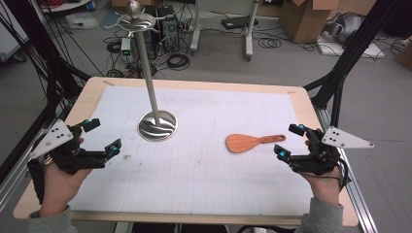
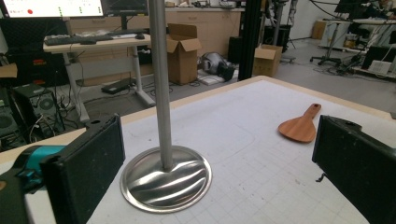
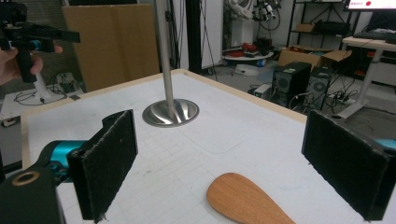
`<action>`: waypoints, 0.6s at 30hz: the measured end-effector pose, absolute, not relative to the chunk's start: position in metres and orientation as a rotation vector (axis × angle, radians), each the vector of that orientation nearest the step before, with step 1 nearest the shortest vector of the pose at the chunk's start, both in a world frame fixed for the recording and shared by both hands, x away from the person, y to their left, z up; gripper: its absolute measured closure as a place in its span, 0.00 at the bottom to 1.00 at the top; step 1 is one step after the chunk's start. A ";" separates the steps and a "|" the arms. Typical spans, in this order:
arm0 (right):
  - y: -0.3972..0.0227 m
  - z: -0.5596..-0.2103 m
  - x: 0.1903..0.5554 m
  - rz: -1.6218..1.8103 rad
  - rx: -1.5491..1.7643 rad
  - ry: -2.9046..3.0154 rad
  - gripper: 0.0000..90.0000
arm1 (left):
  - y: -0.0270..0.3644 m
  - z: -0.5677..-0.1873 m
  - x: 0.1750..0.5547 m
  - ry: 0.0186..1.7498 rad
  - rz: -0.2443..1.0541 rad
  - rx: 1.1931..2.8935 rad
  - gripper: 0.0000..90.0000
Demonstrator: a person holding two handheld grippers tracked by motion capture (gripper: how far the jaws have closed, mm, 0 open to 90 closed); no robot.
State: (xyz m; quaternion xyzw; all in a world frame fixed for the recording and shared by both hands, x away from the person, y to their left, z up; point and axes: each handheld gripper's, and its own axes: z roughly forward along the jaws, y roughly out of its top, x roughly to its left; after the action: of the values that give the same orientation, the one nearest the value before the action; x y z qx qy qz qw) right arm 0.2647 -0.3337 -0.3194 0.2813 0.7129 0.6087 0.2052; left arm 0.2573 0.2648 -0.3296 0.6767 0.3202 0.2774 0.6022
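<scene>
Wooden rice paddle [image 1: 251,141] lies flat on the white gridded mat [image 1: 204,170], just ahead of the right gripper [image 1: 290,141] and slightly toward its inner side, handle end nearest that gripper's tips and apart from them. In the right gripper view the paddle's rounded blade [image 3: 247,200] sits low between the two black jaws, which stand wide apart with nothing between them. The right hand [image 1: 324,187] holds this gripper near the table's right edge.

Farther off, past the paddle, a polished metal stand [image 1: 157,124] rests on the mat on a round dished base, its thin pole rising upright to a hooked top.

The left gripper [image 1: 102,136] is held by the left hand [image 1: 58,187] at the opposite edge, jaws also spread wide and empty. In the left gripper view the stand's base [image 2: 166,179] lies directly ahead between the jaws, and the paddle [image 2: 301,126] is beyond it, near the right-hand jaw.
</scene>
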 end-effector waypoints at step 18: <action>-0.335 -0.332 0.277 1.691 0.882 1.974 0.48 | 0.263 -0.336 0.257 0.771 0.645 1.594 0.03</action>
State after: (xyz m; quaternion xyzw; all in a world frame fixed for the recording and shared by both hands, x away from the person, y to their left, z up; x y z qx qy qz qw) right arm 0.2773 -0.3346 -0.3322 0.3149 0.7051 0.6040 0.1971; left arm 0.2575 0.2634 -0.3361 0.6841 0.3310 0.2770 0.5880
